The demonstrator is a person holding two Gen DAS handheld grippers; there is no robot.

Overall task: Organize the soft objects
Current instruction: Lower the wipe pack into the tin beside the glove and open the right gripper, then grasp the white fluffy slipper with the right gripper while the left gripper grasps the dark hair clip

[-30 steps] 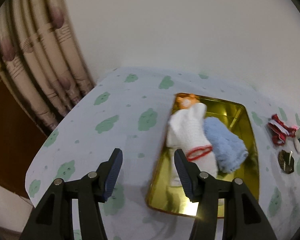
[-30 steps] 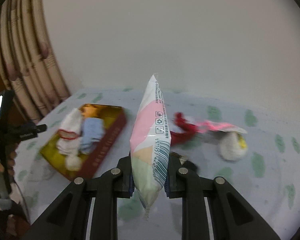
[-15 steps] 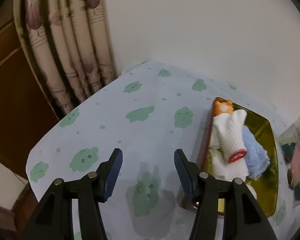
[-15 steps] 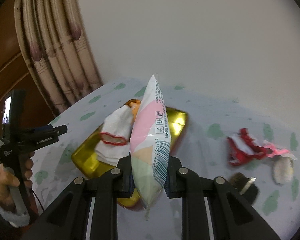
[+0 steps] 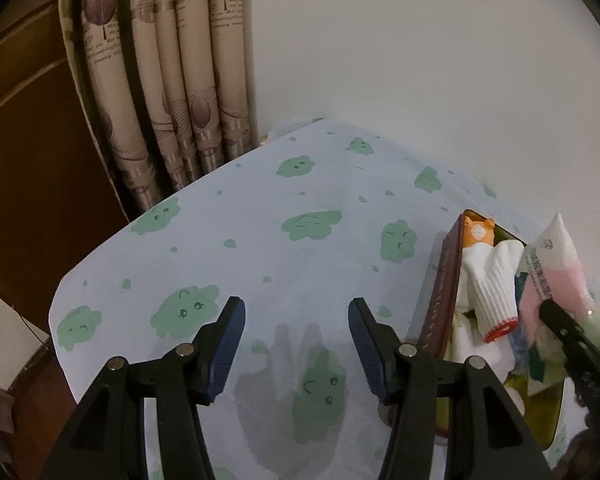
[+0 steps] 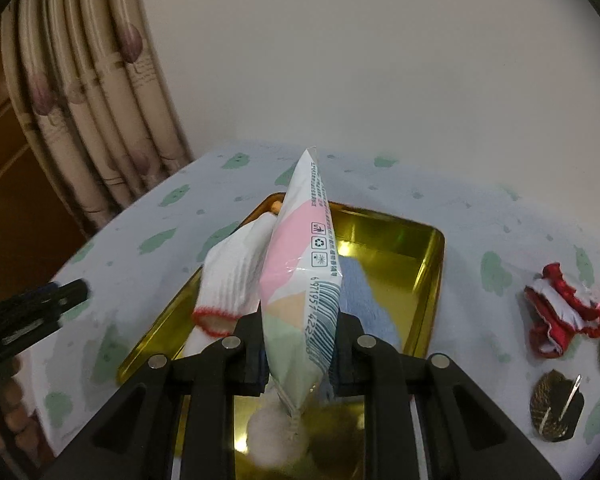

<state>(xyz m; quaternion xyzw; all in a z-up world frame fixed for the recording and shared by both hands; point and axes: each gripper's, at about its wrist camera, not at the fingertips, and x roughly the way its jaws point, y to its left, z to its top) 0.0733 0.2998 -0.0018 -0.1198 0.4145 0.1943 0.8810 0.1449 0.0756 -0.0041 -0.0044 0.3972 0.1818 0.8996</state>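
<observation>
**Two grippers, one holding a tissue pack over the tin**

Two grippers are working above a tablecloth (image 5: 260,248) printed with green clouds. At far left a curtain (image 5: 160,80) is hanging against the wall. The left gripper (image 5: 296,344) is hovering over bare cloth with its blue-padded jaws spread wide and nothing between them. To its right a gold tin tray (image 6: 428,276) is sitting on the cloth, holding a white glove (image 6: 232,276) with a red cuff, an orange cat toy (image 5: 478,232) at the far end, and a blue towel (image 6: 364,300). The right gripper (image 6: 300,356) is pinching a pastel tissue pack (image 6: 296,272) upright, directly above the tray. Farther right, a red and white cloth (image 6: 556,312) is lying on the tablecloth, with a small dark round object (image 6: 556,404) just nearer.
</observation>
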